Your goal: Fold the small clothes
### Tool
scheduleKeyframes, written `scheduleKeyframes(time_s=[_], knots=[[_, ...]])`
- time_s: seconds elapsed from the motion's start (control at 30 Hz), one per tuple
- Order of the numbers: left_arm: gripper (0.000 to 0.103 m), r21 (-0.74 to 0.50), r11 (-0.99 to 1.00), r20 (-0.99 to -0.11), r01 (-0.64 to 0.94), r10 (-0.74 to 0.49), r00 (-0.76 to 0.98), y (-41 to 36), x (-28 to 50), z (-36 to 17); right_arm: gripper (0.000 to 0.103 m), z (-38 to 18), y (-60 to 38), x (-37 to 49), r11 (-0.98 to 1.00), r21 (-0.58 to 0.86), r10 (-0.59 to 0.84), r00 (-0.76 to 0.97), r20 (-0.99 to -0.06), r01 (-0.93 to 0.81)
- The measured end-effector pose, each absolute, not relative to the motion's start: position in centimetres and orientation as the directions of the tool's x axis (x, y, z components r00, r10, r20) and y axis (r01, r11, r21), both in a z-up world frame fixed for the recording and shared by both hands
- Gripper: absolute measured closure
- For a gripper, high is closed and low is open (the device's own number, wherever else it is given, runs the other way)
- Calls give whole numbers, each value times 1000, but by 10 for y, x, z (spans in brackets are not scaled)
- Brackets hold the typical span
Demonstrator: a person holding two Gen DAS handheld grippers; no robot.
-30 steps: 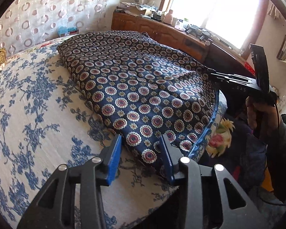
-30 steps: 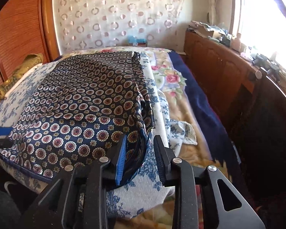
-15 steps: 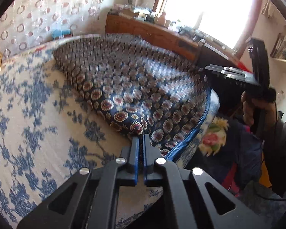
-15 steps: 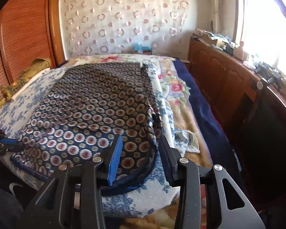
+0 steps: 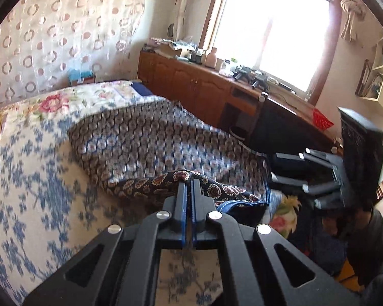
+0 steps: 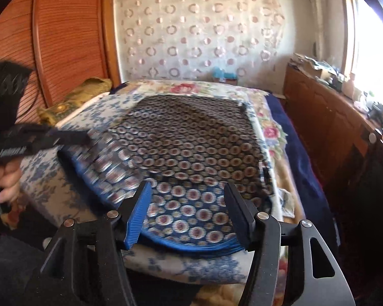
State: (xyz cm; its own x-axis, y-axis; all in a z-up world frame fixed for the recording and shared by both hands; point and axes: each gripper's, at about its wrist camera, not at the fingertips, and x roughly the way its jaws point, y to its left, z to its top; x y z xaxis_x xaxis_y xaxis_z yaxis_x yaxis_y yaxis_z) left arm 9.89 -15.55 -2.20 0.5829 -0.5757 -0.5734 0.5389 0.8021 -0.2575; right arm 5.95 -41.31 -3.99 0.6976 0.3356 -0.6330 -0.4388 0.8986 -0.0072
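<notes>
Figure: fold of a small patterned garment [image 5: 153, 142] laid on a bed [image 5: 33, 178]. The left tongs [image 5: 188, 186] are pressed together on the garment's near corner, a ridge of dark medallion cloth bunched just ahead of their tips and raised off the bed, so that this corner can be carried over the rest of the piece. The remainder of the garment lies flat beyond the left tongs, its blue-trimmed hem running off to their right toward the bed's edge, where the right tongs [image 5: 316, 173] appear in a person's hand. In the right wrist view the right tongs [image 6: 189, 211] stand apart and are opening; the hem [image 6: 191, 247] lies below and between the jaws, but the pads do not press on it, which reads as a corner let go or not yet taken. The left tongs [image 6: 63, 137] appear blurred to the left of the right pair, at the garment's far-left corner. Judged from this layout, the fold is in its first stage, one corner lifted and the opposite edge resting free
</notes>
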Motion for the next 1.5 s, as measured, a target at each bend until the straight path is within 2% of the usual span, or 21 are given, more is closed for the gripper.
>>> scheduleKeyframes(time_s=[0.23, 0.53, 0.83, 1.1, 1.2, 1.3, 1.4, 1.5], knots=[[103, -260, 806, -559, 532, -574, 598, -160, 112, -13, 40, -35, -396, 41, 865, -12, 386, 678, -625, -502], [103, -278, 815, -554, 509, -568, 608, -156, 118, -15, 40, -59, -389, 44, 849, -18, 381, 636, -671, -528], [103, -291, 822, -544, 490, -563, 622, -147, 119, -12, 40, -84, -407, 62, 884, -78, 273, 643, -716, -461], [103, -300, 825, -536, 478, -560, 631, -138, 116, -12, 40, -90, -434, 79, 906, -157, 177, 690, -702, -392], [103, -310, 825, -530, 472, -563, 635, -132, 112, -10, 62, -91, -441, 87, 907, -171, 160, 690, -706, -385], [103, -310, 827, -526, 469, -560, 640, -125, 105, -8, 94, -87, -444, 89, 908, -160, 173, 695, -698, -386], [103, -307, 832, -520, 462, -553, 650, -116, 97, -5, 100, -75, -441, 87, 908, -133, 214, 712, -669, -398], [103, -295, 842, -513, 451, -538, 669, -105, 87, -2, 101, -63, -434, 84, 899, -105, 254, 700, -667, -426]])
